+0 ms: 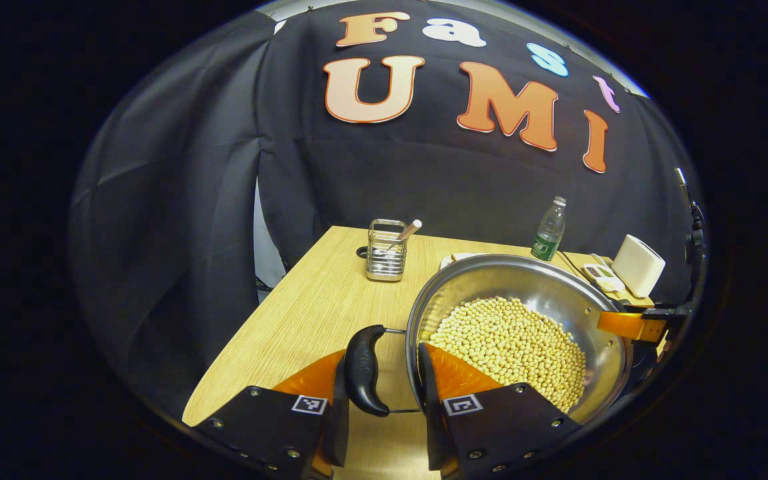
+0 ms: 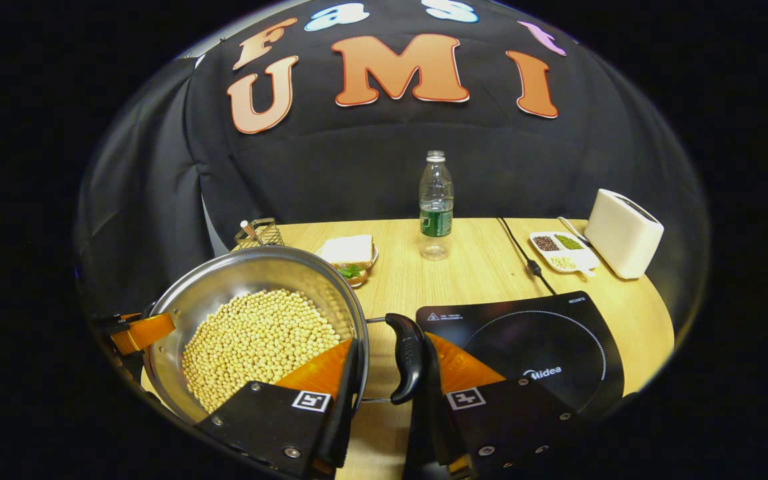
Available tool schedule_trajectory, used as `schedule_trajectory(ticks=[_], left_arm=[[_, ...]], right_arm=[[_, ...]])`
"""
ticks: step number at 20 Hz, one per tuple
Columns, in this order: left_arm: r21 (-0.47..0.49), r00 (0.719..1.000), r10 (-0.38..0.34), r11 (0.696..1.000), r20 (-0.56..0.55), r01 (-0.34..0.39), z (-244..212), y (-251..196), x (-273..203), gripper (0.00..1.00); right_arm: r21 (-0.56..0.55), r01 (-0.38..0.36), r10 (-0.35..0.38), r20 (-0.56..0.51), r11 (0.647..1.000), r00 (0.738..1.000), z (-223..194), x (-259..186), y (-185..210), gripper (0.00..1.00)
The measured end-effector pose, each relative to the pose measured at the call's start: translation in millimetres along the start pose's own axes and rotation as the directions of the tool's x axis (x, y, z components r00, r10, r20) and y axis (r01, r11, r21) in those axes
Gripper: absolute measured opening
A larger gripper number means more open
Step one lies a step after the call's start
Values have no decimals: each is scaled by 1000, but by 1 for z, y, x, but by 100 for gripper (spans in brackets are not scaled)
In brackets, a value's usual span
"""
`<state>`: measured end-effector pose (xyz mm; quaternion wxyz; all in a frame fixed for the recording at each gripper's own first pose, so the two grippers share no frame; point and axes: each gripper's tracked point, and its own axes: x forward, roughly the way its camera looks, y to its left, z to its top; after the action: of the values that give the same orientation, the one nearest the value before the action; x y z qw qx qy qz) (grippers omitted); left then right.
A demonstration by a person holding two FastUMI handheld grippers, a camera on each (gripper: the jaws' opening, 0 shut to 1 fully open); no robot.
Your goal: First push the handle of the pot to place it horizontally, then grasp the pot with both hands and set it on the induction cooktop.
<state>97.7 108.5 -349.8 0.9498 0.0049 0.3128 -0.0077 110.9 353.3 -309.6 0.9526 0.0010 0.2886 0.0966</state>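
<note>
Black plastic handles sit between both sets of jaws, the left gripper and right gripper each straddling rim and handle without clearly pinching, so close firmly, lift the bean-filled pot level, then carry it toward the induction cooktop at lower right.
</note>
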Motion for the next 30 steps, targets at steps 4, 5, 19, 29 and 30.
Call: schedule_trajectory(ticks=[4, 5, 19, 29, 30], left_arm=[[-1, 1000, -20, 1000, -1, 20, 6, -26, -5, 48], [-3, 1000, -25, 1000, 1, 25, 8, -34, -7, 48], [63, 989, -148, 987, -31, 150, 13, -171, -16, 48], [93, 976, -203, 973, -83, 210, -4, -255, -20, 49], [94, 974, -207, 972, -89, 215, -7, -262, -20, 48]], right_arm=[[4, 19, -19, 22, 1000, 1000, 9, -13, -26, 49], [10, 23, -23, 24, 1000, 999, 10, -16, -34, 49], [88, 122, -125, 24, 989, 992, 10, -57, -164, 49], [132, 185, -187, -1, 974, 982, -8, -77, -241, 48], [134, 191, -192, -5, 972, 981, -10, -79, -246, 48]])
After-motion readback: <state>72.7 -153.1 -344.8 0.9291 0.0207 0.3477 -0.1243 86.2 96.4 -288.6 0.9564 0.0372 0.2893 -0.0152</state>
